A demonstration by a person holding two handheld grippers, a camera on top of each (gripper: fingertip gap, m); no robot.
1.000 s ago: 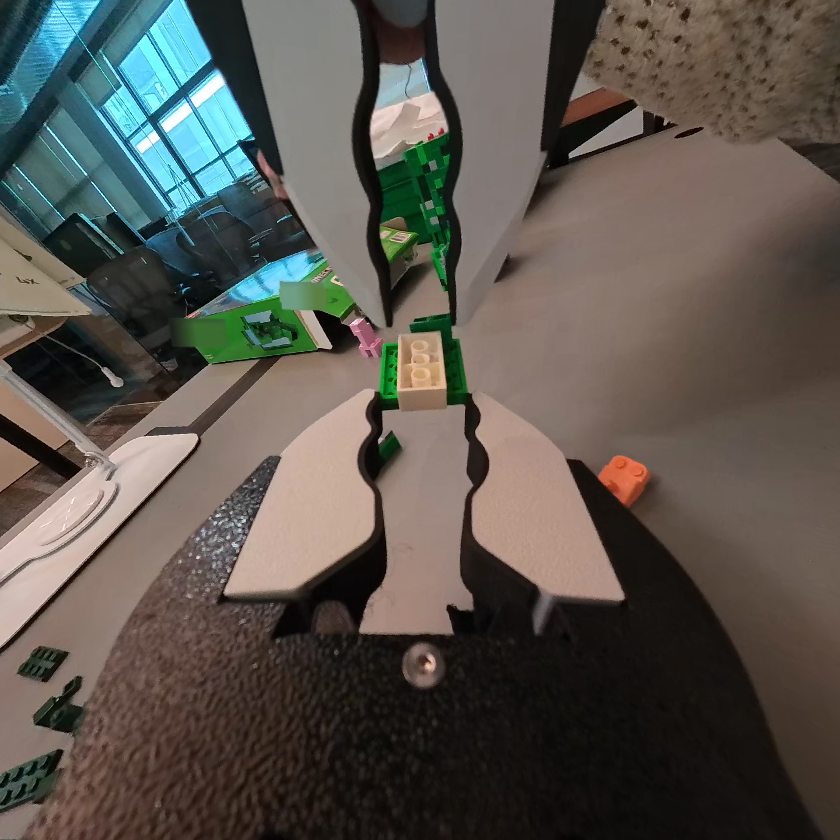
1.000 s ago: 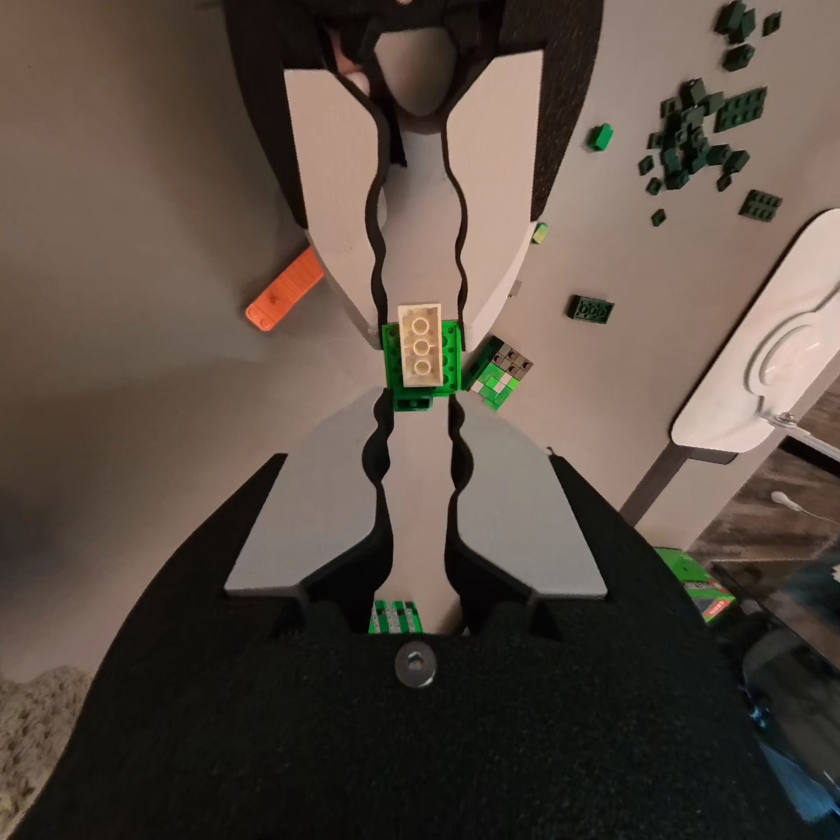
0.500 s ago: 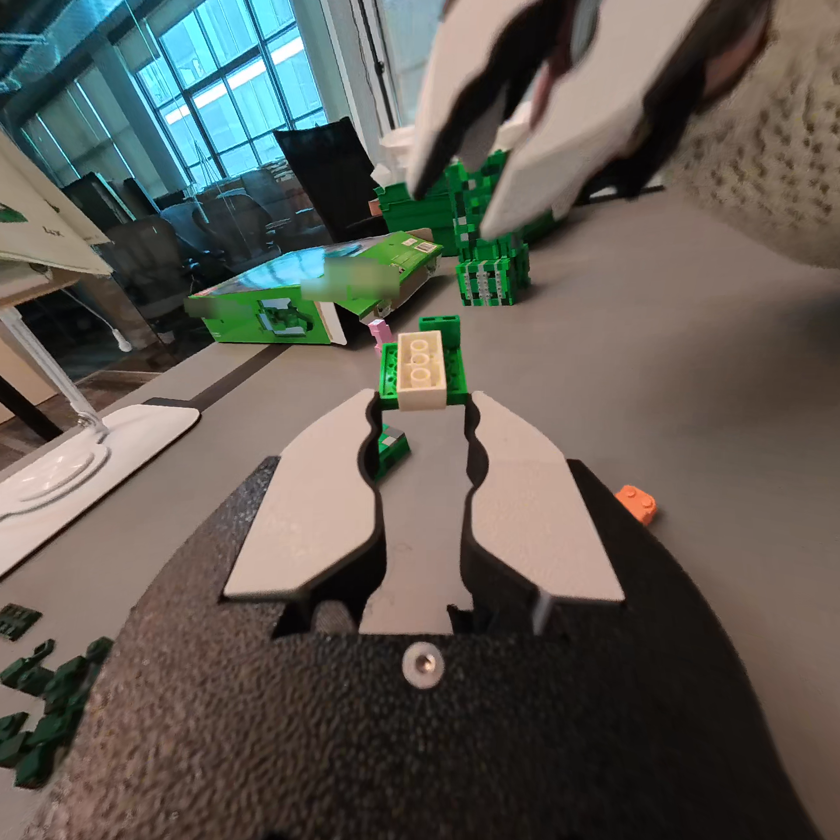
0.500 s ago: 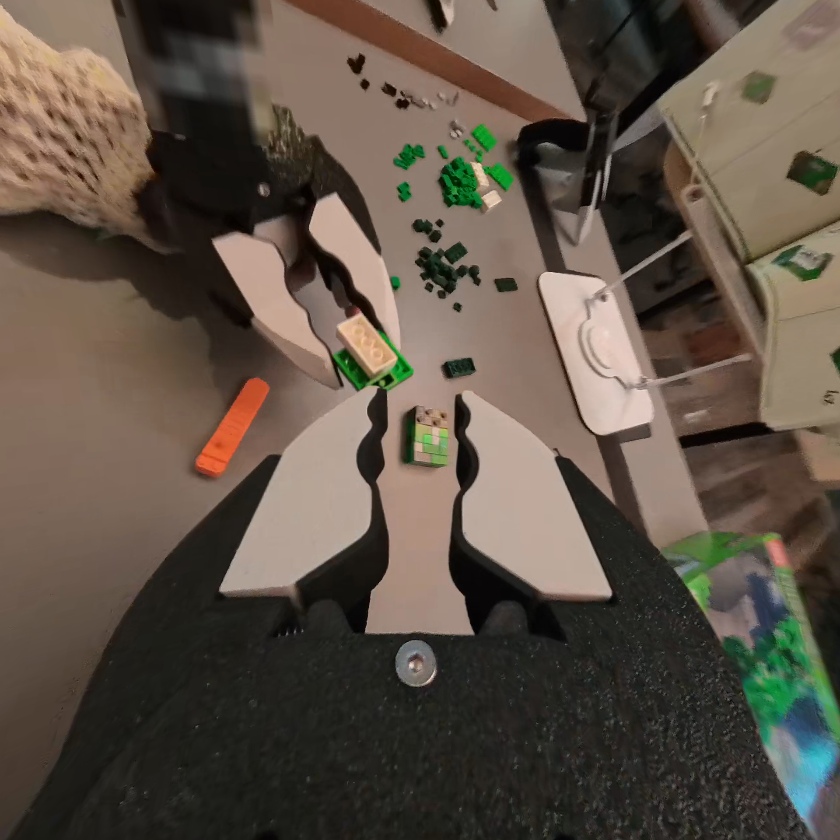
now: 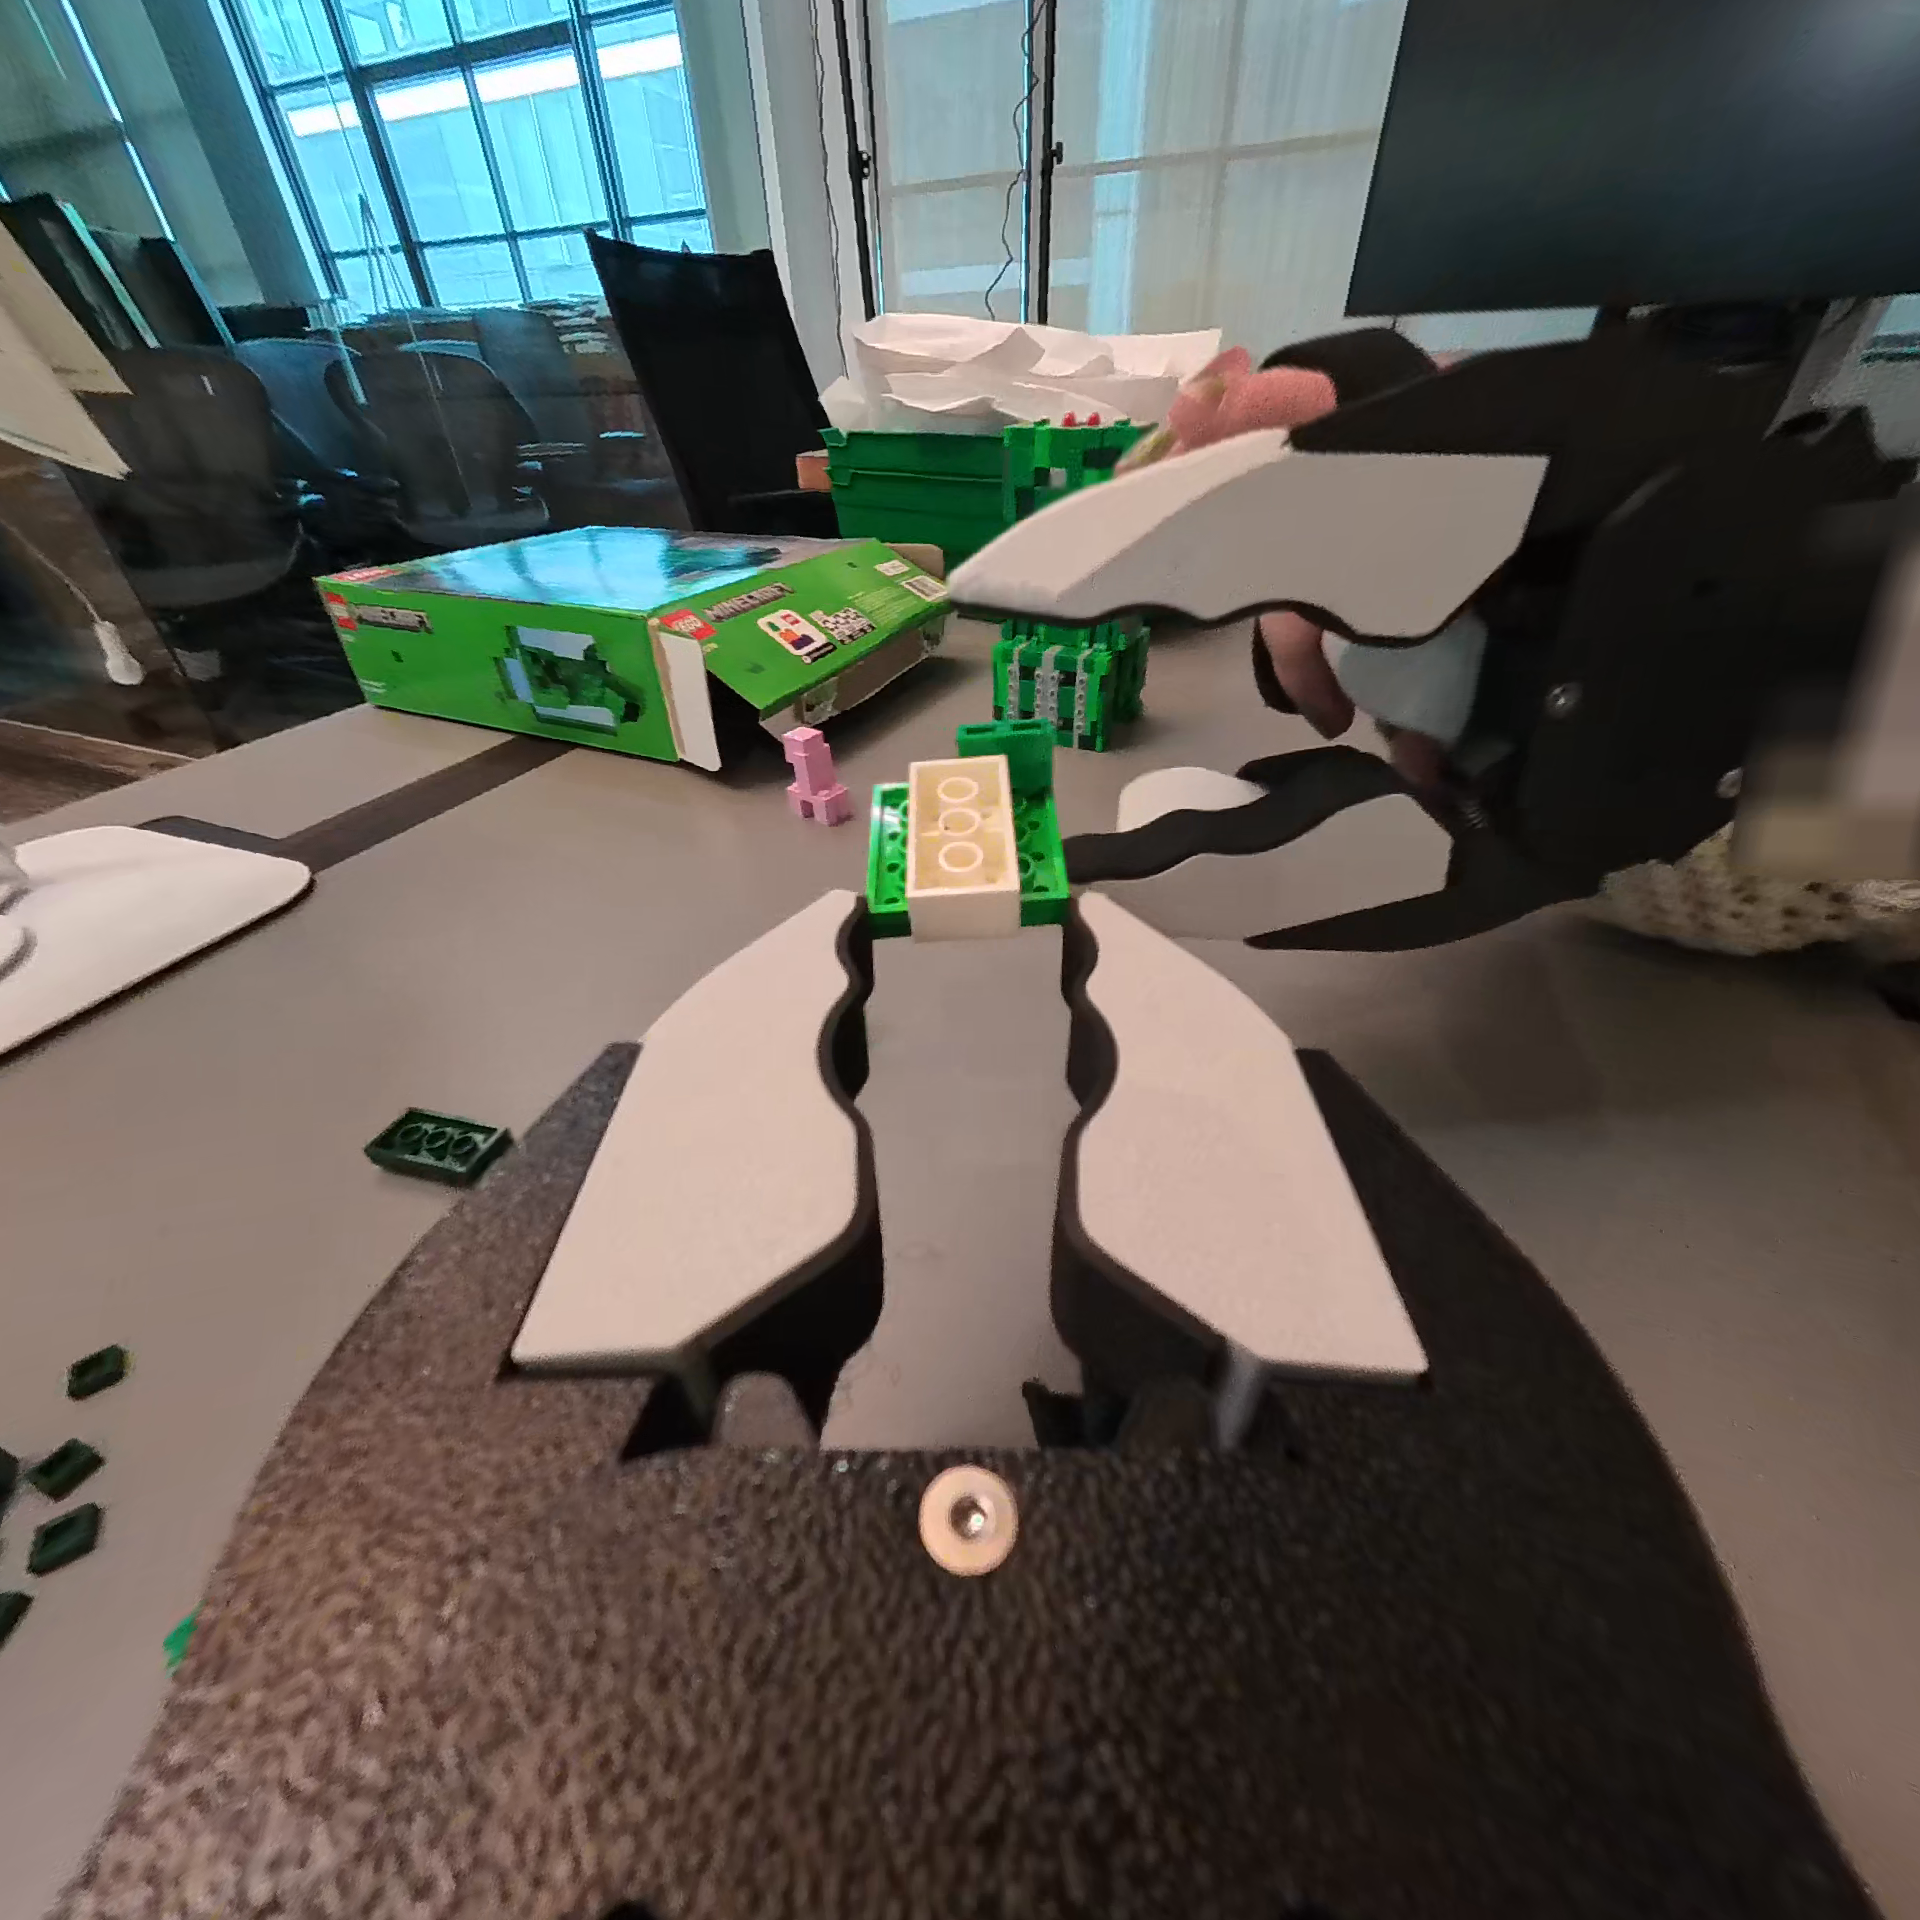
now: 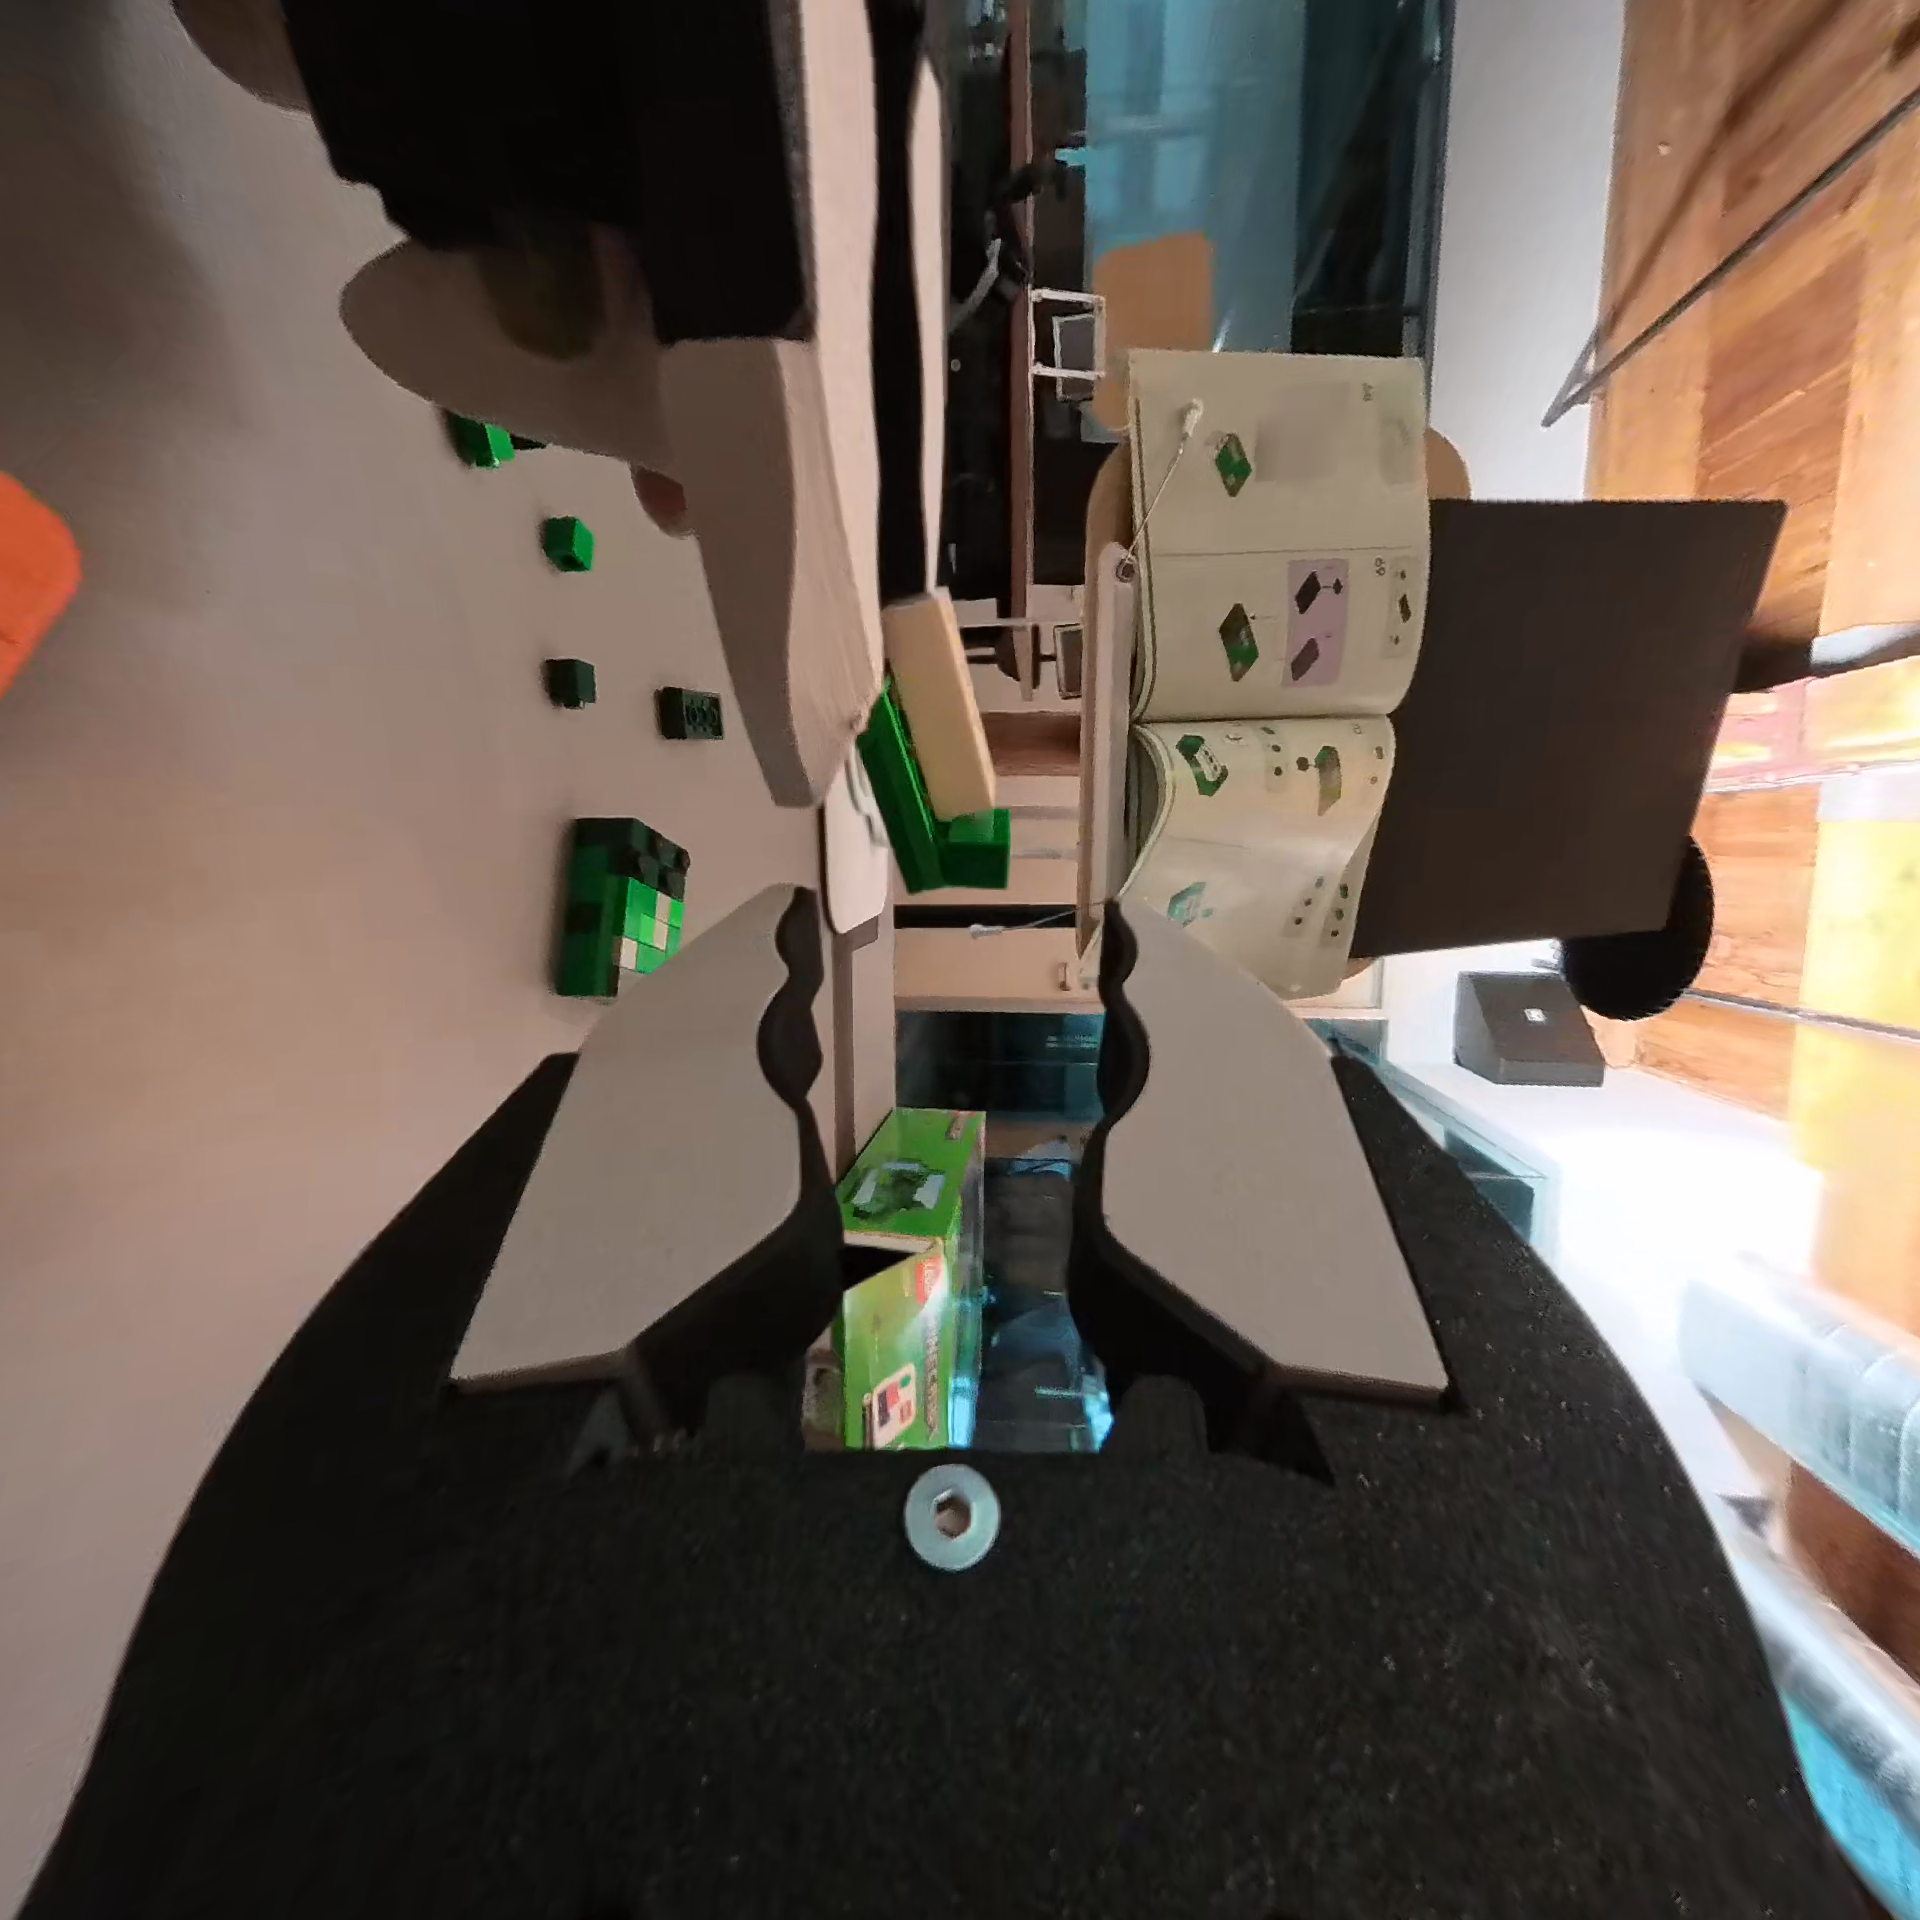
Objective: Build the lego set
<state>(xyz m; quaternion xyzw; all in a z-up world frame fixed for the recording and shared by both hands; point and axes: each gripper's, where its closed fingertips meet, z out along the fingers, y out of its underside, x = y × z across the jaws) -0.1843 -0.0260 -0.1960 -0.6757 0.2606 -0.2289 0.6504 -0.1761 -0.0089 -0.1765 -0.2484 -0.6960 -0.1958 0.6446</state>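
My left gripper is shut on a bright green plate with a white brick stuck on top, and holds it above the grey table. My right gripper is open and empty, turned on its side just right of that assembly and not touching it. In the right wrist view the scene is rolled sideways. The right gripper is open there, with the green plate and white brick just beyond its tips. One finger of the left gripper is beside them.
A green set box, a pink figure and a built green model stand behind. A dark green plate and loose dark pieces lie left. A green block head, an orange tool and an instruction booklet also show. Less than 4 cm separates the two grippers' tips. The pink figure lies around 20 cm away from my right fingertips.
My right gripper has drawn back from the assembly, swung to the right and rolled onto its side, still open. My left gripper has kept hold of the plate and brick.
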